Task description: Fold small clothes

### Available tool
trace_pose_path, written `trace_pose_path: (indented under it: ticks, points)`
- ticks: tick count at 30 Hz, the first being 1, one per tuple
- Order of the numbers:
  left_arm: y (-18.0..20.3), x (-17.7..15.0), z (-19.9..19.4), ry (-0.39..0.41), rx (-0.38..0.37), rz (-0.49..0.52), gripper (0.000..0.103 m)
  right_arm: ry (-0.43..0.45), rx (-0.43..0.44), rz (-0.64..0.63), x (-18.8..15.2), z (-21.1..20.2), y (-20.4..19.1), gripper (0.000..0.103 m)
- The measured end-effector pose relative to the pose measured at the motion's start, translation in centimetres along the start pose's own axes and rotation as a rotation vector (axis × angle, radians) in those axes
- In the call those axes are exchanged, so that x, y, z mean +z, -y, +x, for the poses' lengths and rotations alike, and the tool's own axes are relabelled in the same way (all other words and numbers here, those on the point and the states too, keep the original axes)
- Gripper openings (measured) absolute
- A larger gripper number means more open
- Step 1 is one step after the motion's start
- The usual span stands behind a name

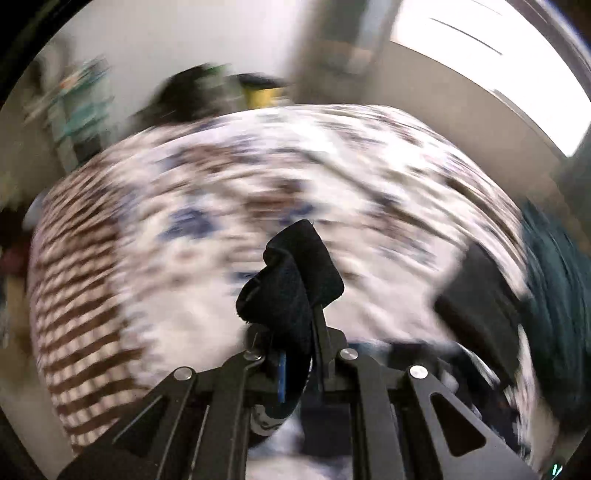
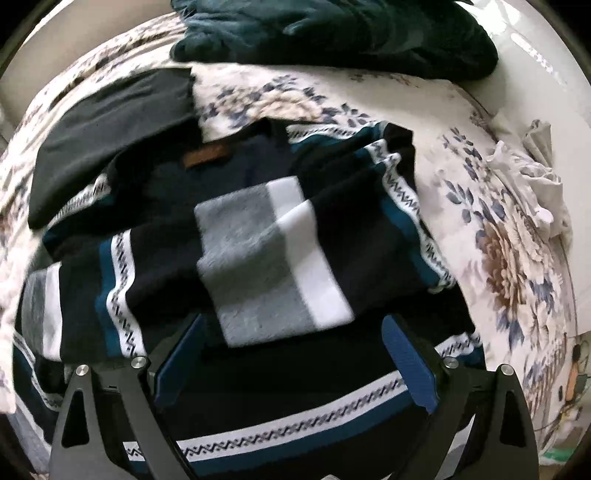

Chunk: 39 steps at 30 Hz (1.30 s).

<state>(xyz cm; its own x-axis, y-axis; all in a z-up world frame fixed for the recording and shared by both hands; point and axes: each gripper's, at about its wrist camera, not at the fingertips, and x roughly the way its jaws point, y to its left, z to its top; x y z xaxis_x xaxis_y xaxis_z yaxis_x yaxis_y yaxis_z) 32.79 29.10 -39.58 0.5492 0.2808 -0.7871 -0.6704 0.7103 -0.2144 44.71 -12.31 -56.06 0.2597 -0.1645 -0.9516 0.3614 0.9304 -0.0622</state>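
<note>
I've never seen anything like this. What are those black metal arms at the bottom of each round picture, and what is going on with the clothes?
They are two hand-held grippers, each with a fisheye camera looking along its fingers; no robot is involved. In the left one's blurred view, the left gripper is shut on a bunch of dark cloth above a flowered bedsheet. In the other view, the right gripper stands open over a dark patterned sweater. A black garment and a teal blanket lie beyond.

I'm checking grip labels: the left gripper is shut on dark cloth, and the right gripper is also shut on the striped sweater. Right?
Not quite. The right gripper is open above the striped sweater, as the right wrist view shows. The left gripper is indeed shut on dark cloth.
</note>
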Motion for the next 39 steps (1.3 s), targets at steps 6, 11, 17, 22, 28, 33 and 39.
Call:
trace_pose_path:
  ticks: [6,11,17,22,28,33,39]
  points:
    - [16.1,-4.2,-0.7,-0.049,-0.198,0.297,0.008,-0.064,0.009,0.130,1.2,2.2,8.6,0.097]
    - [29.2,-11.2,-0.3,-0.119,-0.338,0.525,0.008,-0.108,-0.019,0.247,1.3,3.4,17.7,0.097]
    - [38.7,-22.0,0.4,-0.238,-0.404,0.733,0.009,-0.140,-0.069,0.296,1.1,3.8,26.0,0.097]
    - [41.9,-27.8,2.1,-0.395,-0.404,0.806,0.019,-0.142,0.003,0.318,1.6,3.6,29.6,0.097]
    - [39.0,-25.2,0.5,-0.402,-0.459,0.729,0.075,-0.146,0.198,0.308,3.7,2.3,29.1,0.097]
    - [30.7,-16.9,0.6,-0.266,-0.303,0.597,0.075,-0.174,0.388,0.286,6.3,2.1,25.3,0.097]
    - [19.5,-10.5,6.2,-0.230,0.031,0.475,0.075,-0.159,0.442,0.164,9.8,4.6,18.3,0.076]
